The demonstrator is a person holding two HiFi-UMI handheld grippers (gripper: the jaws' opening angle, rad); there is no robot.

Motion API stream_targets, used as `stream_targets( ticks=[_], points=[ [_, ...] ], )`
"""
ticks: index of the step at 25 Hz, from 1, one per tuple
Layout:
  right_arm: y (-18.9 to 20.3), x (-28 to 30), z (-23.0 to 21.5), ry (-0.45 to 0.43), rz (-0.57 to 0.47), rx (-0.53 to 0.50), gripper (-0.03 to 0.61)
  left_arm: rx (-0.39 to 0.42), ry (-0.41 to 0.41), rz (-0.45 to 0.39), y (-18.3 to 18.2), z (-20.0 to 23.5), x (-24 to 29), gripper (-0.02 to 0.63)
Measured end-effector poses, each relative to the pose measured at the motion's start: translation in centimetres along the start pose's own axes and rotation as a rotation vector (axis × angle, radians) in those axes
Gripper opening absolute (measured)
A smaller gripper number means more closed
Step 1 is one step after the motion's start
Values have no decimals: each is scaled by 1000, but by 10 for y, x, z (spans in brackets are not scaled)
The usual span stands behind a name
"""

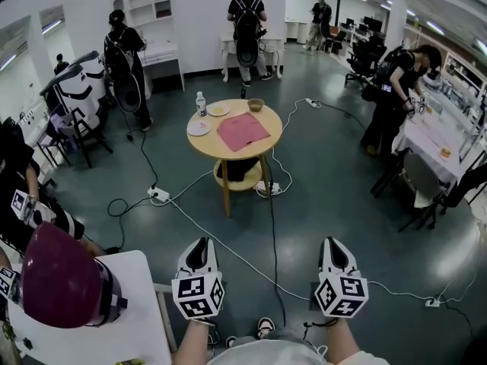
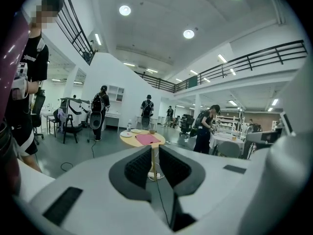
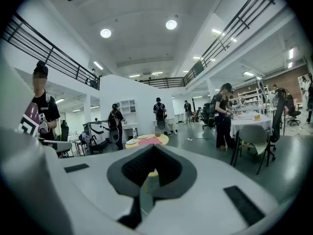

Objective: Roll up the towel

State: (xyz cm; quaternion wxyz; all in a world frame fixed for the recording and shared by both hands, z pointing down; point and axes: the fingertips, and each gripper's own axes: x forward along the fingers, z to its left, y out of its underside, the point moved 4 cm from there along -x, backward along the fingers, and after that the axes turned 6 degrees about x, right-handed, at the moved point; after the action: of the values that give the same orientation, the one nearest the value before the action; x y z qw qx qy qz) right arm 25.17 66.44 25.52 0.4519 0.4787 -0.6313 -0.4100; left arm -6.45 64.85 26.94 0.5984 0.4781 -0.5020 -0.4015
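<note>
As left gripper (image 1: 199,243) and right gripper (image 1: 337,243) point forward, fingers (image 2: 138,166) meet — empty.

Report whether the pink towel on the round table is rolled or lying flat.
Lying flat: the towel shows as one flat pink sheet on the round table, with no roll at any edge.
</note>
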Motion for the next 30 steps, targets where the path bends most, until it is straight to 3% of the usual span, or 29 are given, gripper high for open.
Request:
stream_targets(
  ticks=[2,5,12,21,25,30],
  points=[
    [-1,0,0,-5,-4,1,1,-1,11,-4,-2,-1,1,78],
    [-3,1,1,-21,-10,0,53,6,10,-8,-3,-1,2,94],
    [-11,2,5,-41,-36,-18,173,11,9,0,-4,2,4,220],
    [-16,7,9,-34,-68,-78,423,15,-10,-18,-10,6,6,484],
    [-21,9,9,-13,-101,-102,515,-12,-13,-40,-12,9,6,533],
    [-25,16,4,3,-116,-105,540,-20,-20,-57,-17,12,10,546]
  ],
)
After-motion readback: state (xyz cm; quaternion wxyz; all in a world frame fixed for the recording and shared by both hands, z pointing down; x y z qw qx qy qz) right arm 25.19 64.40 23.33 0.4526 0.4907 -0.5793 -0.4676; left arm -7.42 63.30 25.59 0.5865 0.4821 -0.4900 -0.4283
